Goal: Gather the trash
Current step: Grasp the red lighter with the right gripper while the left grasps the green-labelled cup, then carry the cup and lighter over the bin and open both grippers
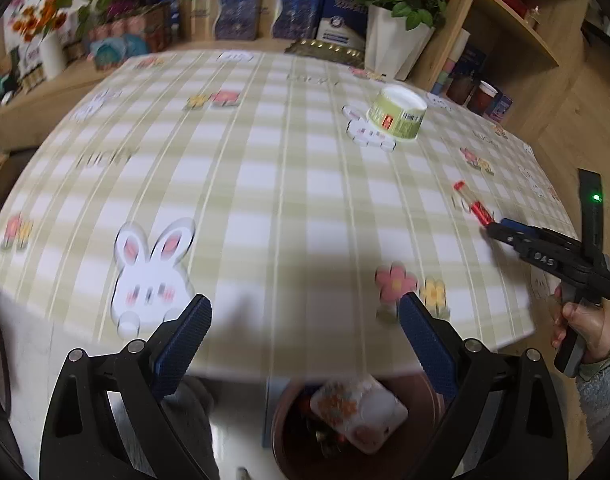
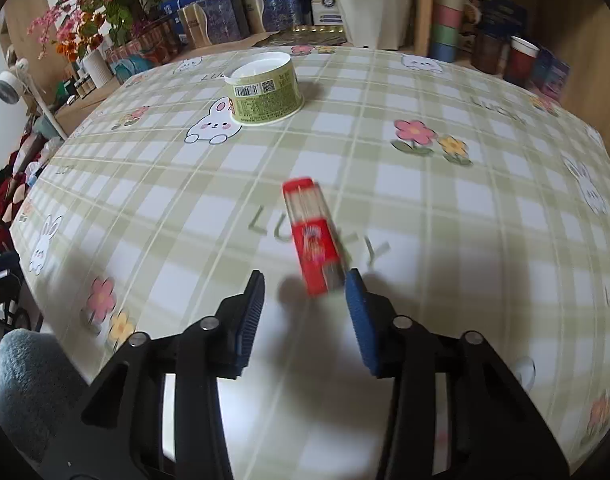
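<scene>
A red and clear plastic tube (image 2: 312,236) lies on the checked tablecloth (image 2: 185,208), its near end between the tips of my open right gripper (image 2: 305,292), closer to the right finger. It also shows in the left wrist view (image 1: 472,202), with the right gripper (image 1: 501,229) at its near end. An upturned green paper cup (image 2: 265,90) stands further back; it also shows in the left wrist view (image 1: 397,114). My left gripper (image 1: 305,312) is open and empty at the table's near edge, above a brown bin (image 1: 289,432) holding a flowered white wrapper (image 1: 357,412).
Blue boxes (image 1: 237,16), flower pots (image 1: 397,40) and a gold tray (image 1: 325,50) line the back of the table. Wooden shelves (image 1: 517,32) with cups stand at the right. Clothes lie on the floor at the left in the right wrist view (image 2: 9,196).
</scene>
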The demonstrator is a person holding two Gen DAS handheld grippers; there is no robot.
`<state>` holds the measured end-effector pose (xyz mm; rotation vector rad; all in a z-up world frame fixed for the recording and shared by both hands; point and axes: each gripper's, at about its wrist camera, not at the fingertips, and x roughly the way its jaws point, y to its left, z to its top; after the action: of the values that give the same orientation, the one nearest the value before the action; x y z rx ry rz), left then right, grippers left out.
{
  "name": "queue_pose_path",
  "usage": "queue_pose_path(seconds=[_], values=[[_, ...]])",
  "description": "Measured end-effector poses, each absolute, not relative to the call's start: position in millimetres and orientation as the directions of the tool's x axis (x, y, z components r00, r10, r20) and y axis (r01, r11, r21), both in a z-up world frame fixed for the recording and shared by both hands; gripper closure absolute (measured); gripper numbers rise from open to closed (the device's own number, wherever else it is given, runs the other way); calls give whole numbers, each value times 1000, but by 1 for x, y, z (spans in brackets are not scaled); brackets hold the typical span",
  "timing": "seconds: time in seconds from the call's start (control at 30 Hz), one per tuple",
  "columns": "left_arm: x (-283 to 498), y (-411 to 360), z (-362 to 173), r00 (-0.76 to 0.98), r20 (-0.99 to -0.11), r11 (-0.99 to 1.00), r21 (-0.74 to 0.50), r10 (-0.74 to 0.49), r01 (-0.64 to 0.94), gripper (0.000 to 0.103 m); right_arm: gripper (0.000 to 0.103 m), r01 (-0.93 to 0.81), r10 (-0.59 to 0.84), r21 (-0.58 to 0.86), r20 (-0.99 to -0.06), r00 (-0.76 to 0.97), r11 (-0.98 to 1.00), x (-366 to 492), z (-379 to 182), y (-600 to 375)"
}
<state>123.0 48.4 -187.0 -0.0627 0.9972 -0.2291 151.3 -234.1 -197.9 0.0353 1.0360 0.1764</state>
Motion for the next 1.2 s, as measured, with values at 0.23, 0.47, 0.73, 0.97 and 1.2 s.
queue_pose_path(seconds=[0.23,0.47,0.73,0.97,1.2], values=[[185,5,-179,538,-806,955,-109,-248,276,11,69,-138,128,67,-855,502,988,184,-208,-228],[252,-45,-187,541,-796,922,-55,-272,383,11,77,-162,126,49,-851,509,986,191,-208,-228],[327,-102,-201,534,-798,914,-49,-278,403,11,77,-97,167,136,-804,571,986,178,-191,-248],[369,-132,-216,518,-823,940,-57,-235,337,11,77,-49,187,198,-781,596,979,162,-183,-260],[362,-122,-206,501,-818,932,-109,-282,347,29,77,-17,192,230,-767,612,973,139,-172,-268]])
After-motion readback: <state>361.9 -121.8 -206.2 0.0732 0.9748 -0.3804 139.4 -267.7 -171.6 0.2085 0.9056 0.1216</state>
